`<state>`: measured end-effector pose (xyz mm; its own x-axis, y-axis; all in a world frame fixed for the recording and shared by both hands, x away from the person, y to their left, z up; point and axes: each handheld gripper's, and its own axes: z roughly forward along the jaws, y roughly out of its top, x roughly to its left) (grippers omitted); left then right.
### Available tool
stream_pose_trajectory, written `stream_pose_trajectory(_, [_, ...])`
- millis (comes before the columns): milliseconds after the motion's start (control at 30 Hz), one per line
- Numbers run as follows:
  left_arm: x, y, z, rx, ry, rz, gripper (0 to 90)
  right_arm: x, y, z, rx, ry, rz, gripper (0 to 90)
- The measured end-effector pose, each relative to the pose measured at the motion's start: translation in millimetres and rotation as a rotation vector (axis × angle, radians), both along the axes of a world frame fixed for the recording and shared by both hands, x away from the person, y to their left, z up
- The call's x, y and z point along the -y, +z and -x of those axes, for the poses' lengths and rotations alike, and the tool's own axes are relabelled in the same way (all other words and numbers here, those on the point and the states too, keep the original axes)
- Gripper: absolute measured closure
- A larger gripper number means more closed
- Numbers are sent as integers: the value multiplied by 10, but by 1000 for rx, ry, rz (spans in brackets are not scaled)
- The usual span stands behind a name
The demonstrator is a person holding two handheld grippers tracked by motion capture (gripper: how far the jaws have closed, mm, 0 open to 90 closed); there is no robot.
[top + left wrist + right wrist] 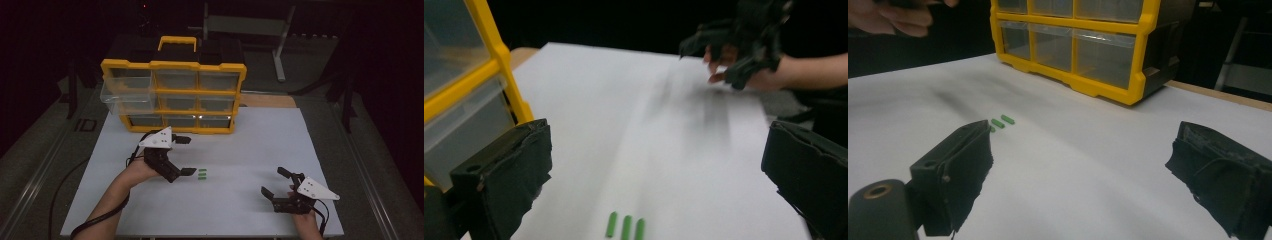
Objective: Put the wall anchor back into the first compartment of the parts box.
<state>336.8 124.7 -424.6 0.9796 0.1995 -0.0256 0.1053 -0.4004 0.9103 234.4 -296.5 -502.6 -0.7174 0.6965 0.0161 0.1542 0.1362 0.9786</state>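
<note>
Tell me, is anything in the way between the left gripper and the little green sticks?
No. The left gripper is open right beside the green sticks, with just bare white table between them.

You have a matt white table (260, 150), a glossy yellow plastic organizer (172, 65) with clear drawers, and smooth green sticks (202, 174).

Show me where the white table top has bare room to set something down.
Bare patches: the right half of the table, between the drawer organiser and the right gripper; also the near strip below the green pieces. It is crowded at left, where the left gripper sits beside those pieces, below the pulled-out drawer.
</note>
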Motion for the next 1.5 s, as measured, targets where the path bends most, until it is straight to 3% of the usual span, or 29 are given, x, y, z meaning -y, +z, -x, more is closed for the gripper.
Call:
stream_pose_trajectory(200, [112, -200, -121, -22, -12, -39, 9, 7, -11, -7, -7, 1, -3, 90])
stream_pose_trajectory(367, [208, -365, -184, -47, 28, -94, 33, 14, -8, -2, -6, -5, -6, 90])
stream_pose_trajectory(633, [283, -589, -253, -99, 18, -162, 155, 14, -15, -2, -10, -3, -1, 90])
stream_pose_trajectory(867, [333, -708, -295, -101, 15, -225, 385, 14, -17, -2, -13, -4, 0, 90])
stream_pose_trajectory(1067, [389, -812, -316, -95, 36, -297, 460, 20, -1, 13, -2, -12, 1, 96])
stream_pose_trajectory(1267, [438, -863, -362, -100, 40, -345, 659, 35, 1, 16, -5, -20, -3, 96])
stream_pose_trajectory(1500, [475, -945, -388, -118, 38, -383, 727, 35, -6, 12, -10, -18, -1, 96])
